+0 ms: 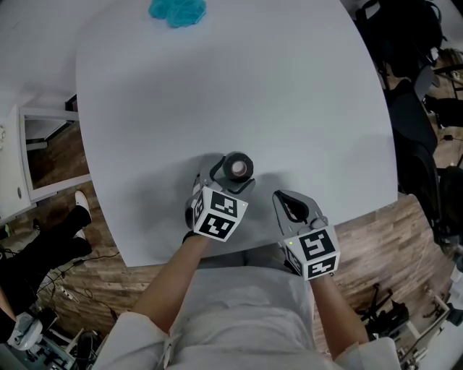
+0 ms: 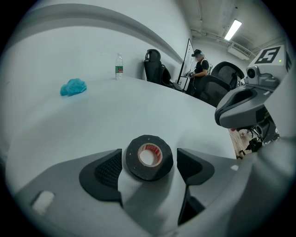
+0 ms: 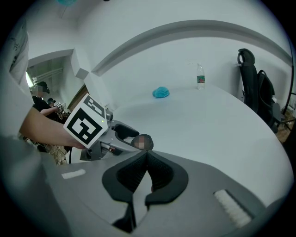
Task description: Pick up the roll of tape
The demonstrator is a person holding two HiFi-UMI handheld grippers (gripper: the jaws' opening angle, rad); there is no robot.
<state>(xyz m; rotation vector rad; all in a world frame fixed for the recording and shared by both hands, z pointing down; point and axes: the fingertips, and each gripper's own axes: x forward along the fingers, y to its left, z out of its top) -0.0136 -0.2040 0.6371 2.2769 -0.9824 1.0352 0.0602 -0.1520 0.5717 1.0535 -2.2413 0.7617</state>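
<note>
The roll of black tape (image 2: 149,157), with a pale core, lies flat on the white table (image 1: 217,87) near its front edge. My left gripper (image 2: 150,165) is lowered around it, a dark pad on each side of the roll. A thin gap shows on both sides, so the jaws stand open and do not press on it. From the head view the tape (image 1: 238,168) sits between the left gripper's (image 1: 230,175) fingers. My right gripper (image 1: 291,206) rests a little to the right, apart from the roll, shut with nothing in it; its pads (image 3: 138,171) meet.
A crumpled blue cloth (image 1: 177,10) lies at the table's far side, and a water bottle (image 2: 119,66) stands beyond it. Office chairs (image 1: 416,108) stand to the right of the table. A person (image 2: 200,68) stands far off. The table's front edge (image 1: 239,249) is just behind both grippers.
</note>
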